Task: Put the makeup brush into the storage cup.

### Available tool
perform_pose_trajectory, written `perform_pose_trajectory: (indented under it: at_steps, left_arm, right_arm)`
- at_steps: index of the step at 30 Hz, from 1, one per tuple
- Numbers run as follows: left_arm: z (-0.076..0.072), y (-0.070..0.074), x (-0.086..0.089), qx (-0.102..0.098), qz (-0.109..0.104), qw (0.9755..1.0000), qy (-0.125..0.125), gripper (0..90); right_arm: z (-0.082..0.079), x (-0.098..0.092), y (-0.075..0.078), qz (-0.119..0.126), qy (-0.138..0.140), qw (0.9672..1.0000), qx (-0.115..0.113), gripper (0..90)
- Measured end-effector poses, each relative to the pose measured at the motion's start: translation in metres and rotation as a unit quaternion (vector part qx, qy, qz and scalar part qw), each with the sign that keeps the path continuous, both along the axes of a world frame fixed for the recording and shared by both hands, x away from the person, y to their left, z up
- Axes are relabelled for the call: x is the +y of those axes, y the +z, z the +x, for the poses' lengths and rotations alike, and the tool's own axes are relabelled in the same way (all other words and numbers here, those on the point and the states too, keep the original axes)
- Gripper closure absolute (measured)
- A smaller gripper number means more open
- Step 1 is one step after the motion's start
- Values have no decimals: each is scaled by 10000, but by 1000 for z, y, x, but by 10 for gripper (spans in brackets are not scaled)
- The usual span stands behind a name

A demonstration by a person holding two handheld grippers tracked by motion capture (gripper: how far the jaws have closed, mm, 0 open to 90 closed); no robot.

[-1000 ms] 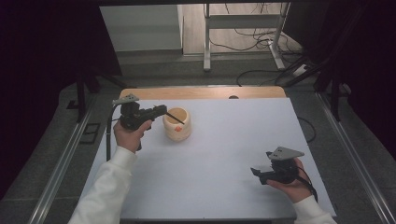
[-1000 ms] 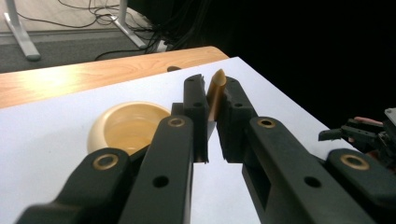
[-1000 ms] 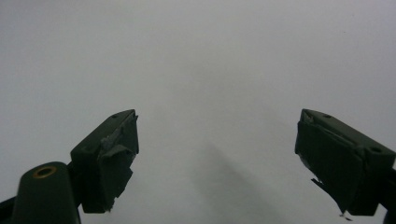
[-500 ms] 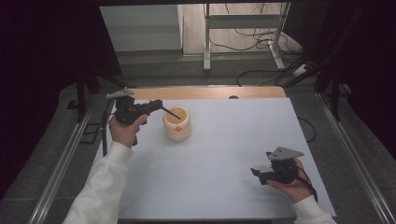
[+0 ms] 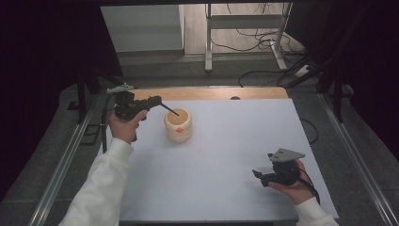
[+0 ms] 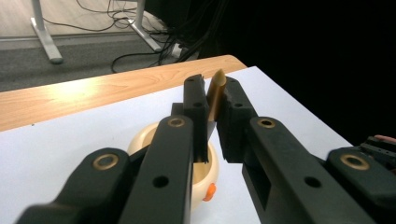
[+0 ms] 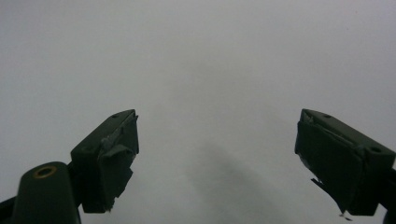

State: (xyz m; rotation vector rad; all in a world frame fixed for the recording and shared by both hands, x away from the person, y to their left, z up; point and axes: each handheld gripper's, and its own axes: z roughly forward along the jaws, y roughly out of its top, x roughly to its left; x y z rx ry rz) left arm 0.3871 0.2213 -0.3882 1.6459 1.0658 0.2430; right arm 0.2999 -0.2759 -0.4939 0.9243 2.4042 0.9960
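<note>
At the left, the left tongs (image 5: 157, 100) stay clamped on a thin brown stick (image 6: 215, 91), but the hand has drawn back and up since a moment ago, so the stick's tip now slants down into the cream cup (image 5: 178, 125) on the table (image 5: 226, 155) — probably stirring or dipping. The right tongs (image 5: 258, 174) rest open and empty, unmoved, near the right edge.

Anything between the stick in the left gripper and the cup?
Nothing visible. The left gripper is shut on the stick, whose far end already reaches over the open mouth of the cup.
</note>
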Motion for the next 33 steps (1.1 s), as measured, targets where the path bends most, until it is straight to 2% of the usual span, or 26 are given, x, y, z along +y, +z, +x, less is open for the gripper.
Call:
perform_pose_trajectory:
  at_steps: [12, 16, 28, 33]
  left_arm:
    - [12, -12, -7, 178, 244, 9995, 37, 836]
    - [15, -19, -13, 256, 422, 9988, -28, 836]
    - [25, -45, -30, 511, 580, 9969, -166, 834]
    - [26, -48, -34, 539, 636, 9962, -239, 830]
  right_arm:
    - [0, 1, 0, 2, 18, 10000, 11, 138]
    - [-1, 1, 1, 28, 36, 10000, 11, 137]
    - [0, 2, 0, -8, 62, 10000, 45, 137]
    - [0, 1, -1, -2, 55, 10000, 55, 136]
